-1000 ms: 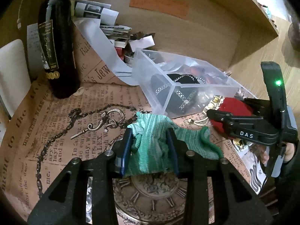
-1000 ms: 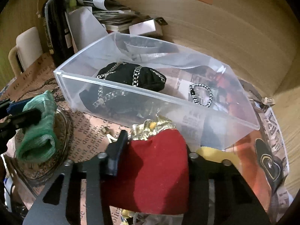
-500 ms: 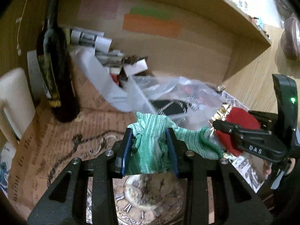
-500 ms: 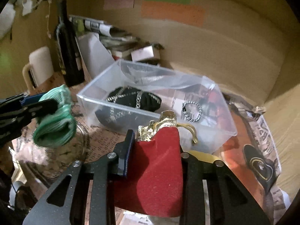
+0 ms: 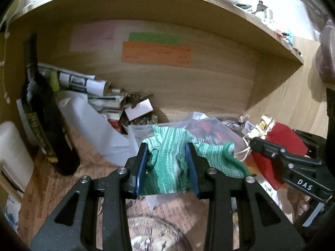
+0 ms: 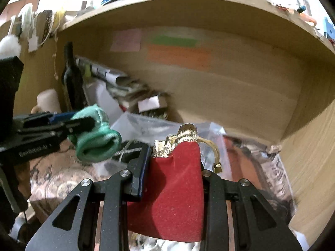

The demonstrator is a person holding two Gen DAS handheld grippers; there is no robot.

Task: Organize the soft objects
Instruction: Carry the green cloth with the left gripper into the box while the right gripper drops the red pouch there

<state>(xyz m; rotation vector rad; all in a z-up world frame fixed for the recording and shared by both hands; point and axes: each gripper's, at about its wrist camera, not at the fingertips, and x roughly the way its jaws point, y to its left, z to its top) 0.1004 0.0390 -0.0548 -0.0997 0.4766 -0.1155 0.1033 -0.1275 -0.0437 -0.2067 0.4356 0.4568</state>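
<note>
My left gripper [image 5: 167, 163] is shut on a green knitted cloth [image 5: 173, 159] and holds it in the air in front of the clear plastic box [image 5: 144, 130]. The cloth also shows at the left of the right wrist view [image 6: 96, 140]. My right gripper [image 6: 174, 163] is shut on a red velvet pouch [image 6: 175, 188] with a gold top and cord, lifted above the box [image 6: 146, 123]. The pouch shows at the right of the left wrist view [image 5: 286, 138], held in the other gripper [image 5: 263, 144].
A dark wine bottle [image 5: 41, 113] stands at the left beside a white mug [image 5: 12, 152]. Rolled papers [image 5: 83, 81] and clutter lie behind the box against the wooden back wall [image 5: 209, 87]. Printed paper [image 5: 52, 186] covers the shelf floor.
Both grippers have risen and tilted up with their loads. The box now sits lower and is partly hidden behind the cloth and the pouch.
</note>
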